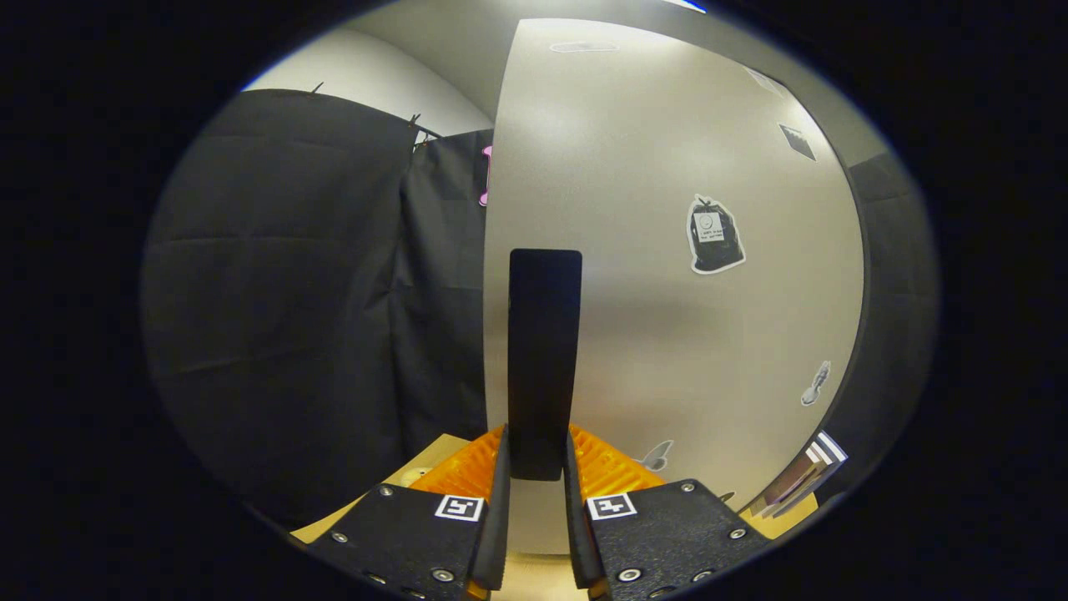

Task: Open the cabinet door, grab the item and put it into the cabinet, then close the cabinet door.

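Observation:
A pale grey cabinet door (667, 250) stands right in front of me, with a few stickers on its face. A tall black handle (544, 351) is fixed near the door's left edge. My gripper (536, 455) has its two fingers pressed on either side of the handle's lower end. The door's left edge stands out against the black cloth, so the door looks swung partly out; I cannot tell by how much.
A black cloth wall (292, 317) hangs to the left of the door. A pale wooden tabletop (417, 467) runs below the fingers, with a small round item (415, 477) left of them. Some flat things (805, 476) lie low at the right.

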Motion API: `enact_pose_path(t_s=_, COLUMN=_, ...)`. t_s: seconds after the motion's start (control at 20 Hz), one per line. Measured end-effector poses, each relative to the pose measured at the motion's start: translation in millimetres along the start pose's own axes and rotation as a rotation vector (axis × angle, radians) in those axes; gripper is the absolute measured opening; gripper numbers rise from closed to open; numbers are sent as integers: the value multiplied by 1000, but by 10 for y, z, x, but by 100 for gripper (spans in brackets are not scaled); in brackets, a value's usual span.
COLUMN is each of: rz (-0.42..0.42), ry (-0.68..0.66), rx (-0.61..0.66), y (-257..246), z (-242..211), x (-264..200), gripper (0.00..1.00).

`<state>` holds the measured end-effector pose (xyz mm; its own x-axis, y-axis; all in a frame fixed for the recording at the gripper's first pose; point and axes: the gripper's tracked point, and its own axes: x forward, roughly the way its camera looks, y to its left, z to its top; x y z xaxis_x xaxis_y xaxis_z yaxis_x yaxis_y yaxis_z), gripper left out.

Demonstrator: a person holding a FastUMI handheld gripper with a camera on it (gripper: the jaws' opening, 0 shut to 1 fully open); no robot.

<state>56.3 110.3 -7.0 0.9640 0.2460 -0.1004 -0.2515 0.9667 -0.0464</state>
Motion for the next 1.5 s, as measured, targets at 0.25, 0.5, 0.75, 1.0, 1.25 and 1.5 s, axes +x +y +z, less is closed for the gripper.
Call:
enact_pose_path(t_s=0.25, rz=123, ry=0, rx=14, y=-45, z=-29, x=-429, gripper=31)
enact_pose_path(t_s=0.5, rz=270, ry=0, rx=14, y=-134, z=-117, x=-813, gripper=31)
enact_pose_path(t_s=0.75, rz=375, ry=-4, rx=6, y=-238, z=-132, x=-1061, gripper=31)
enact_pose_path(t_s=1.0, rz=450, ry=-14, rx=2, y=-379, z=-164, x=-1134, gripper=31)
enact_pose_path(t_s=1.25, rz=439, ry=-1, rx=-1, y=-542, z=-181, x=-1205, gripper=31)
enact_pose_path(t_s=1.5, rz=385, ry=28, rx=-13, y=-711, z=-197, x=-1327, gripper=31)
